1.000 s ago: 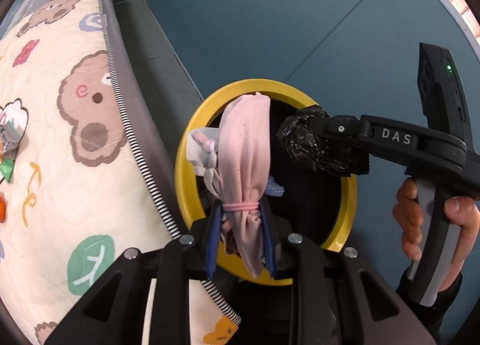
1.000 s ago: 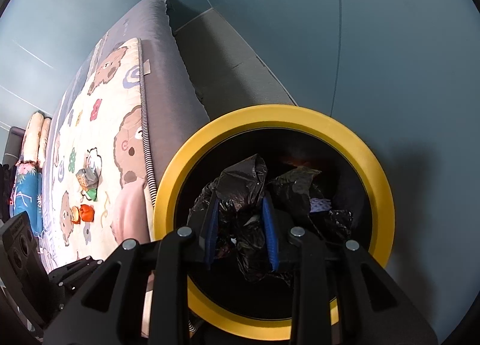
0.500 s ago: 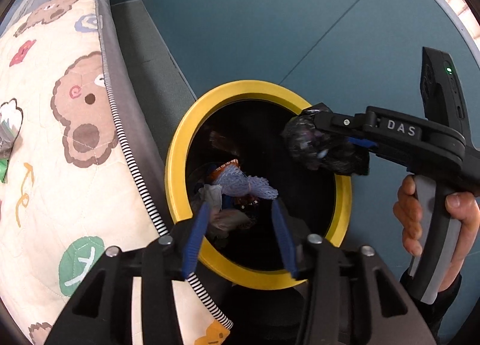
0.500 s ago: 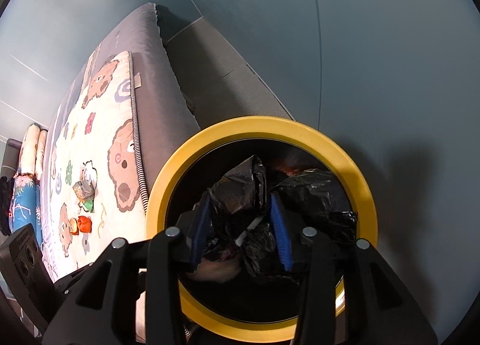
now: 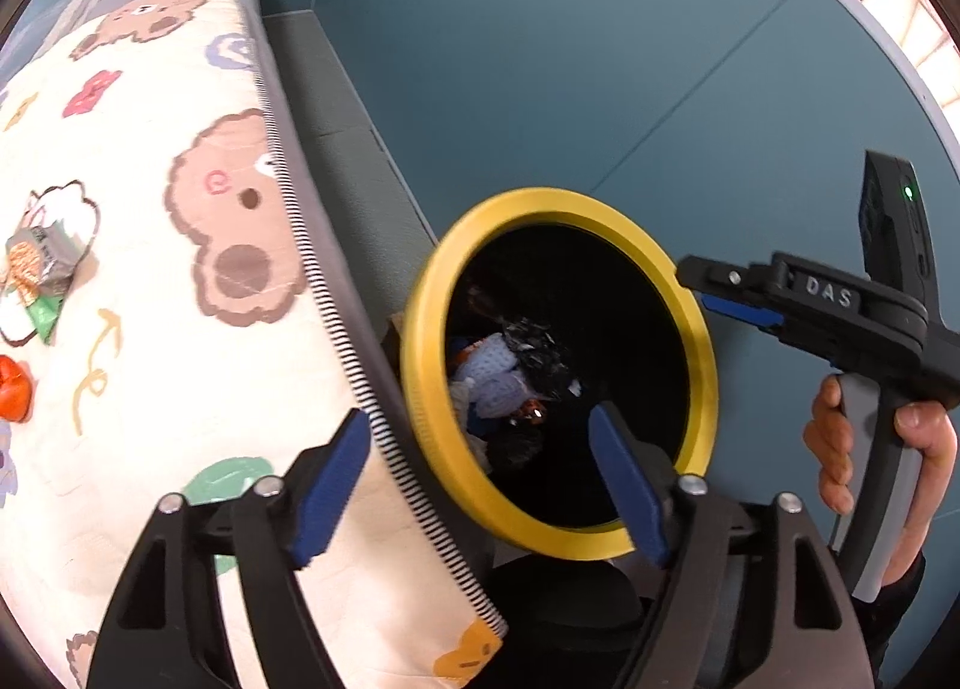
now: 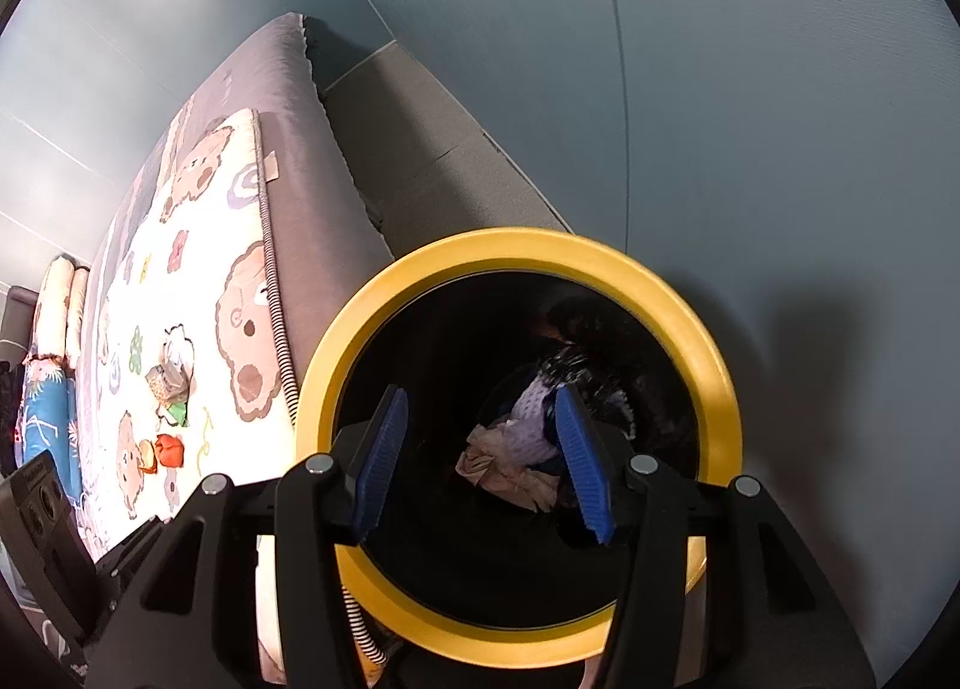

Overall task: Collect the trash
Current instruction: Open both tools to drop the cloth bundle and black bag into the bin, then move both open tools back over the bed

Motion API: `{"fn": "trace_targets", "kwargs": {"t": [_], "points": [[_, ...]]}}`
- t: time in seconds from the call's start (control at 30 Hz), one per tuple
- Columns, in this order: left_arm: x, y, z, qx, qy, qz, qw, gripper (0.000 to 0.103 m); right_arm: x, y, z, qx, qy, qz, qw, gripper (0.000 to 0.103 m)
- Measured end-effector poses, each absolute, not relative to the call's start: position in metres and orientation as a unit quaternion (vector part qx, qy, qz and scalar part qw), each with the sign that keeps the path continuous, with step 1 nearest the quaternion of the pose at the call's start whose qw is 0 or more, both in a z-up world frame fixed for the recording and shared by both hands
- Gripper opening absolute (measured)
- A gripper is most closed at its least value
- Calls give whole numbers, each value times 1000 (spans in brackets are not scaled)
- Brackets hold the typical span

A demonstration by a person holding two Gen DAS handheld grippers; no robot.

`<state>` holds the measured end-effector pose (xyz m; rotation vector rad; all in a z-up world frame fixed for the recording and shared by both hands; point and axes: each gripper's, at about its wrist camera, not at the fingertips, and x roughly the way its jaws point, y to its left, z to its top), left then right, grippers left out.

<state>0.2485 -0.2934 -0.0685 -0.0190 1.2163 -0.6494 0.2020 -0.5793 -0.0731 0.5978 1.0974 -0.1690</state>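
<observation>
Bin [image 5: 708, 389] right of bed [image 5: 150, 269] — trash [image 5: 498, 371] inside

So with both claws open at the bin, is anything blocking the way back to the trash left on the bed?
Nothing visible. The crumpled wrapper and the orange piece lie in the open on the bear-print quilt, beside the yellow-rimmed bin. The left claw and the right claw are both empty.
</observation>
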Motion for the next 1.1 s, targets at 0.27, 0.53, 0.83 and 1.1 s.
{"fn": "trace_targets", "kwargs": {"t": [0.27, 0.53, 0.83, 1.1], "points": [[264, -245, -65, -22, 555, -266, 788, 82, 210, -548, -61, 261, 520, -56, 812, 55], [281, -180, -65, -34, 556, -208, 804, 83, 234, -492, -50, 232, 529, -20, 816, 56], [297, -94, -61, -55, 552, -141, 820, 84, 280, -399, -40, 182, 544, 30, 818, 57], [315, -20, -77, -77, 559, -85, 822, 84, 316, -327, -43, 151, 560, 63, 812, 57]]}}
